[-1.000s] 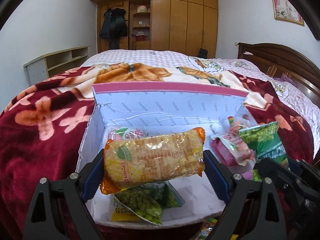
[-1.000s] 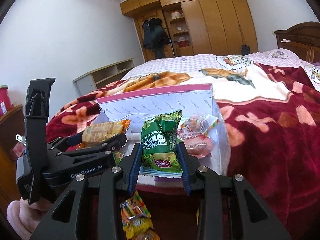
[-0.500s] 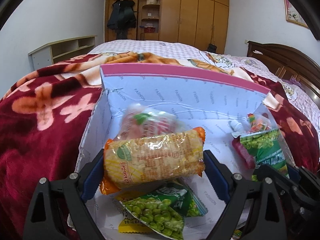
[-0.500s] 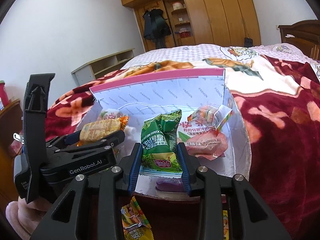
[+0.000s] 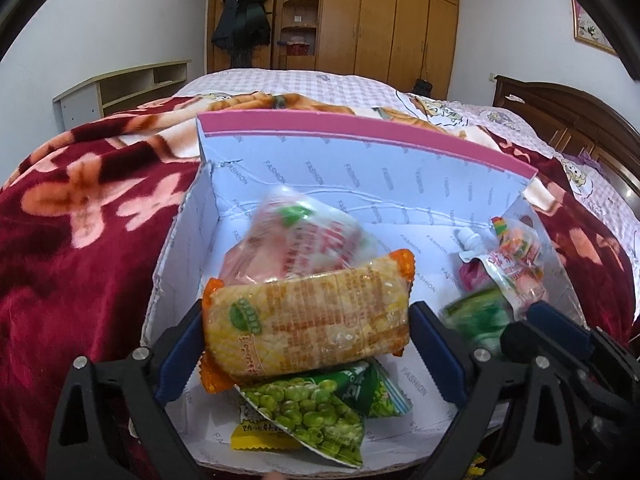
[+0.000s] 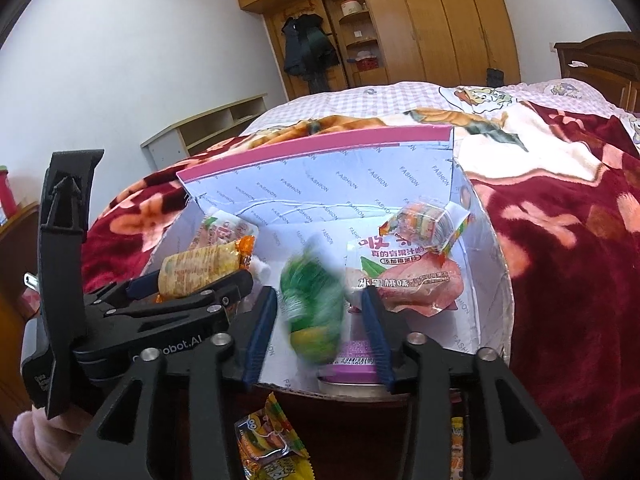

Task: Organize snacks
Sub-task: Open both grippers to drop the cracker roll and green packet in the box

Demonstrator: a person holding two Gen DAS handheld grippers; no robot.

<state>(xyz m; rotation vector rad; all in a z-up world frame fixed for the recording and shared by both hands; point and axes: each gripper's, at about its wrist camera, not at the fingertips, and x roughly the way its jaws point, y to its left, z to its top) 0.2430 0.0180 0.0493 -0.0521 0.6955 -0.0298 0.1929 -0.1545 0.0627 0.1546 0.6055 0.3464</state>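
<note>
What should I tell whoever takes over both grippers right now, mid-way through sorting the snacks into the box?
Left gripper: jaws opening around the yellow cracker pack, which sits between them over the box.
Right gripper: jaws opening; the green pea bag is blurred between them and clear of the pads, apparently dropping into the box.
In the box: a pink pouch, a small candy bag, a purple cup, more pea bags and a reddish bag.
Left: snacks lie below the box's front edge; pick those up next.
</note>
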